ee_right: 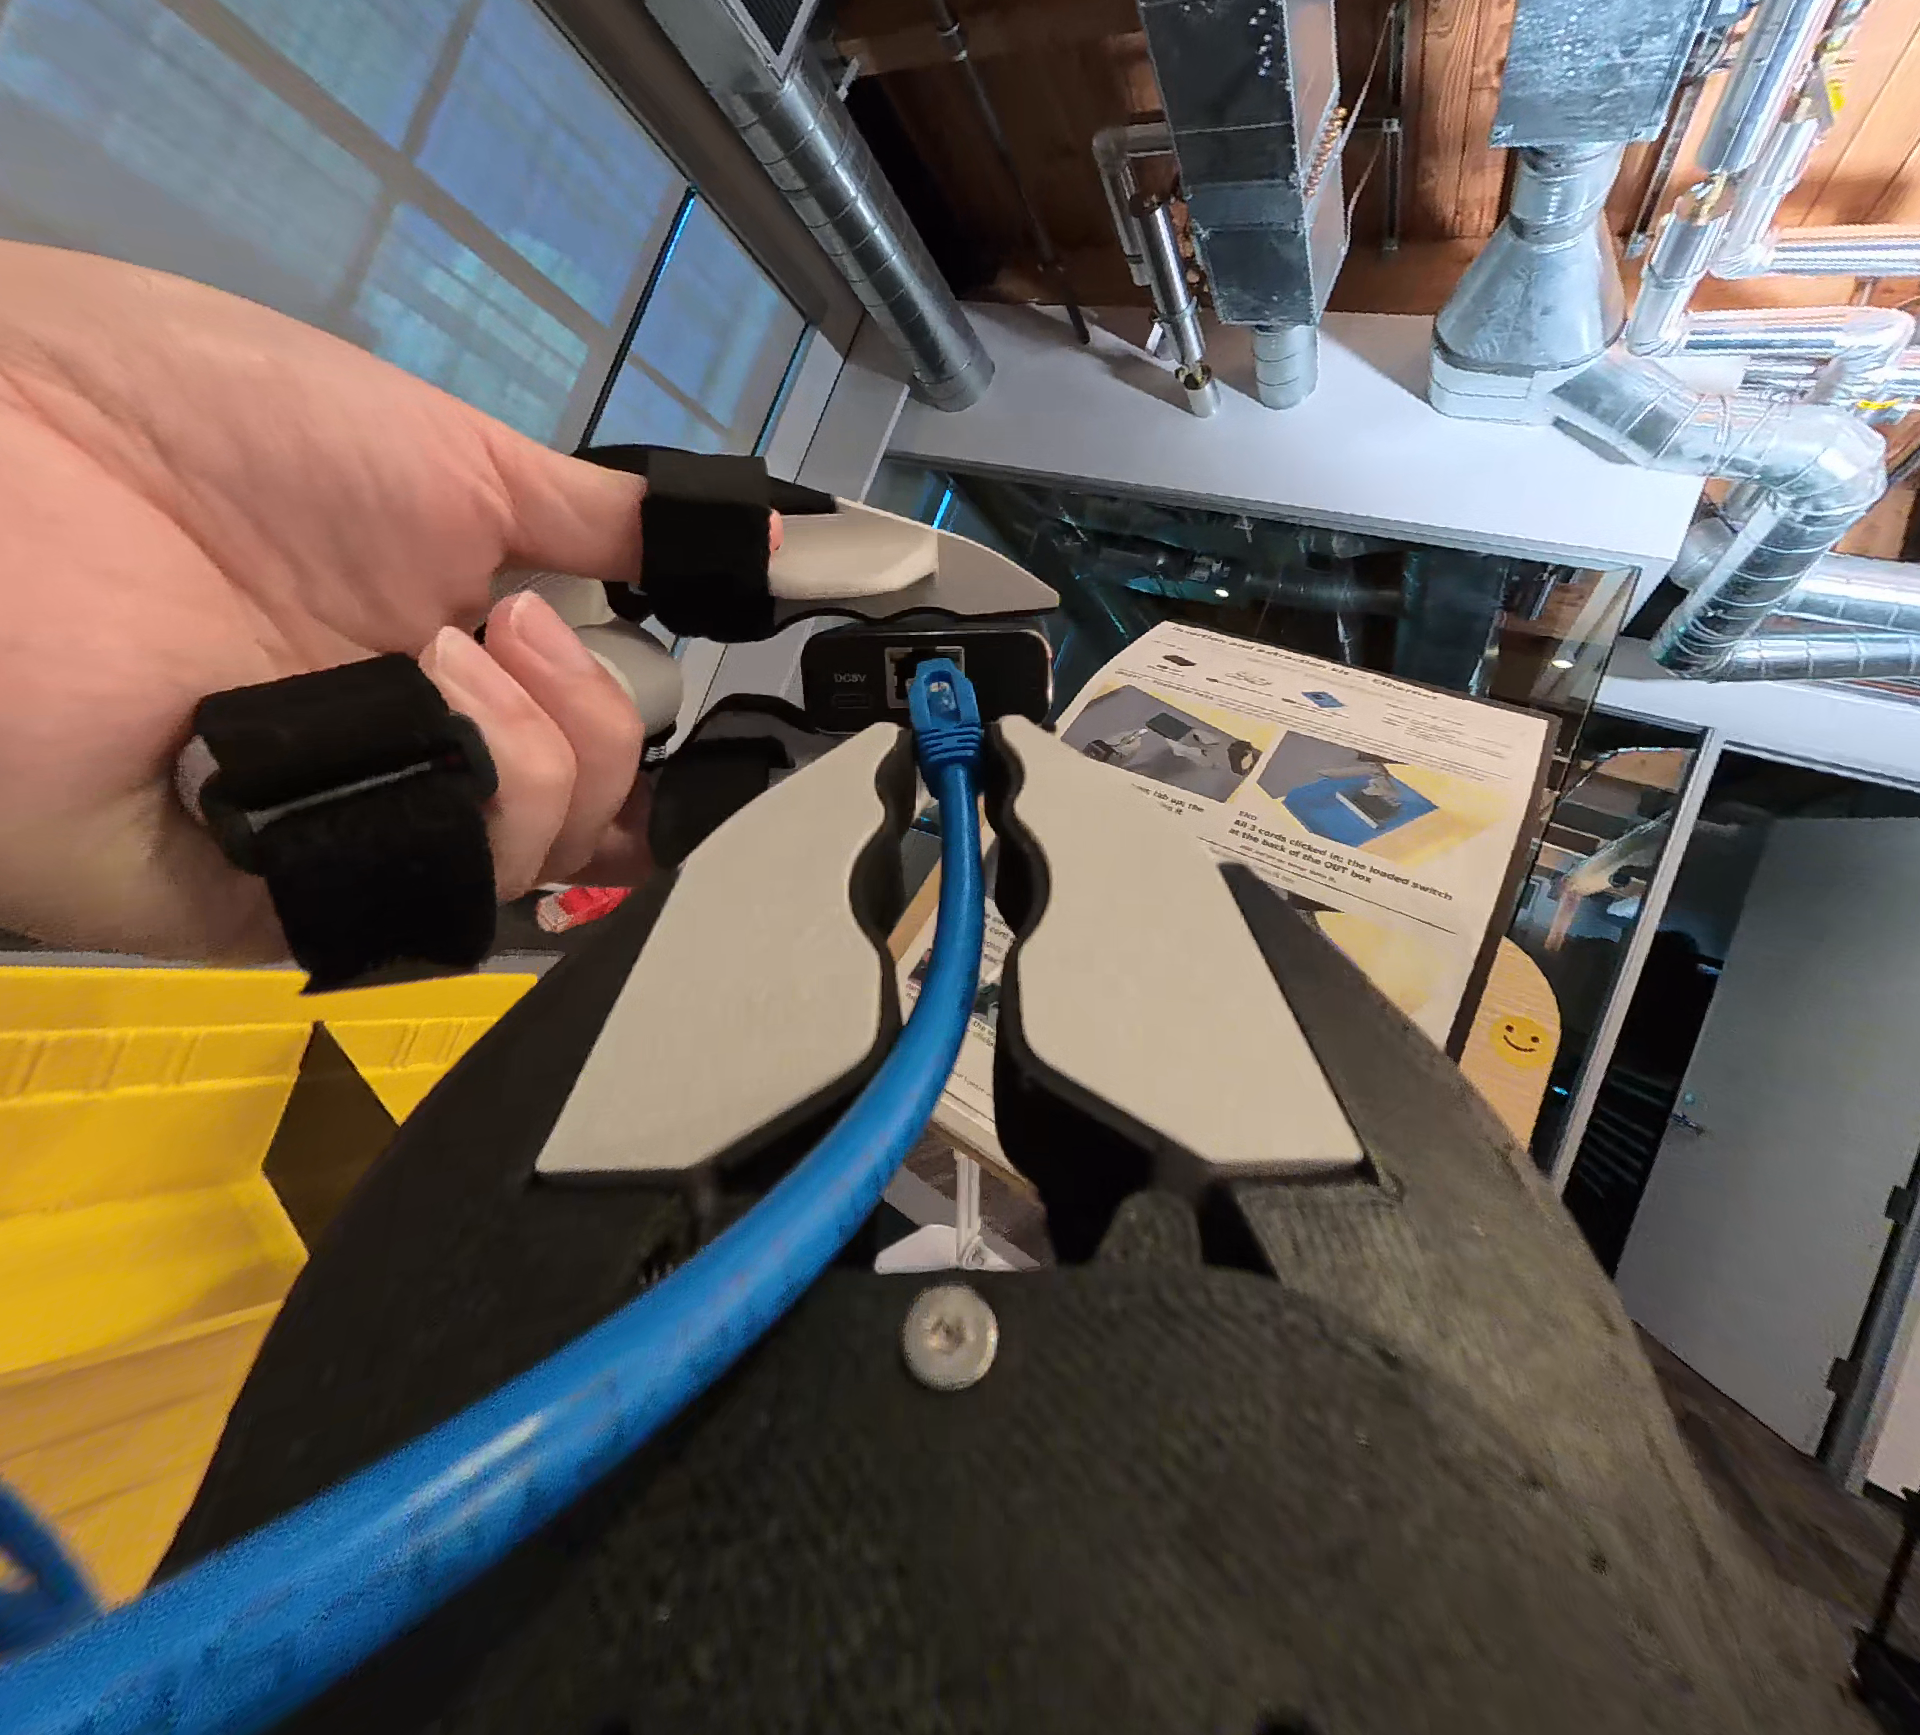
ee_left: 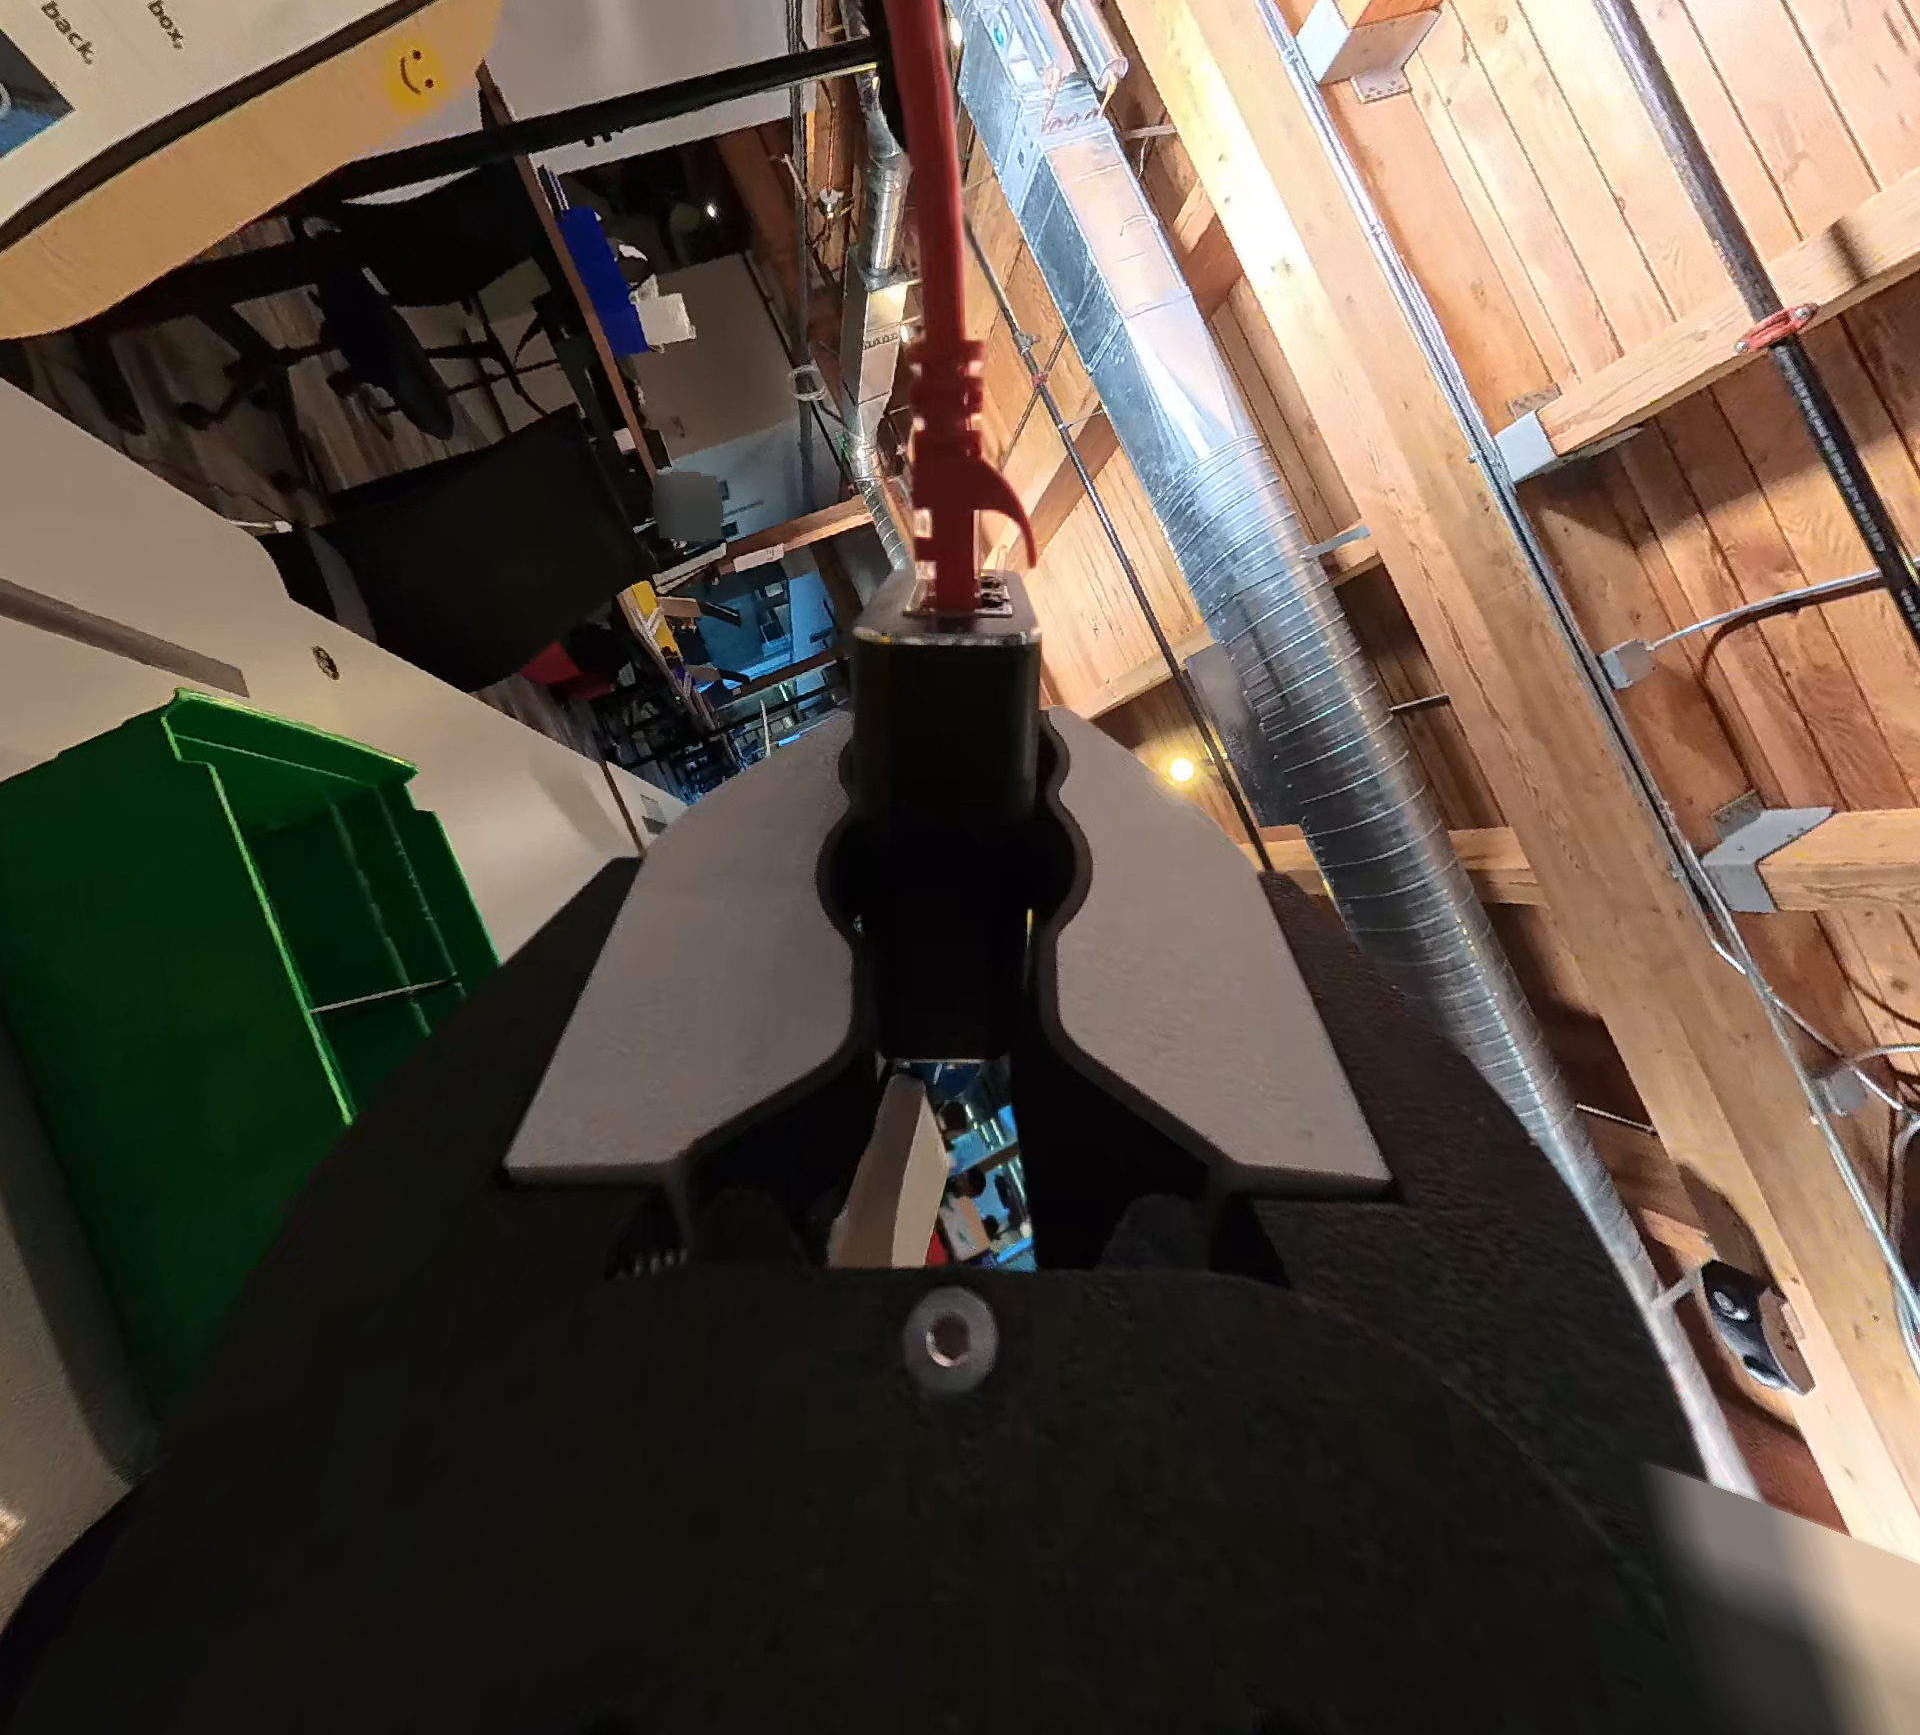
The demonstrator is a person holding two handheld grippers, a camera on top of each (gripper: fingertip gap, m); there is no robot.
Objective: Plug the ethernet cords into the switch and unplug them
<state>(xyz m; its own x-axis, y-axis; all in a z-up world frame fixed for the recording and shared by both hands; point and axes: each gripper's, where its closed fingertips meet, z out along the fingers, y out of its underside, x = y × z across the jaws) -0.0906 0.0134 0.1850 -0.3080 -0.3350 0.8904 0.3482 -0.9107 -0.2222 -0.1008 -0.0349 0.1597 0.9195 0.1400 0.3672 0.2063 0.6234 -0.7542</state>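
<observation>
In the left wrist view my left gripper (ee_left: 943, 750) is shut on the black switch (ee_left: 940, 812) and holds it up in the air. A red ethernet cord (ee_left: 940, 397) is plugged into a port on the switch's far end. In the right wrist view my right gripper (ee_right: 948, 750) is shut on the blue ethernet cord (ee_right: 945, 937) just behind its plug. The plug's tip is at the mouth of the port on the switch's near end (ee_right: 997, 677). I cannot tell whether it is seated. An upper finger (ee_right: 914, 579) of the left gripper lies on top of the switch.
A person's hand (ee_right: 260, 594) with black straps works the left gripper. A yellow bin (ee_right: 125, 1166) is at lower left, with a red plug (ee_right: 582, 904) above it. A printed instruction sheet (ee_right: 1330, 812) lies on the wooden table. A green bin (ee_left: 208, 958) is at left. Across from one pair of fingers to the other is roughly 6 cm.
</observation>
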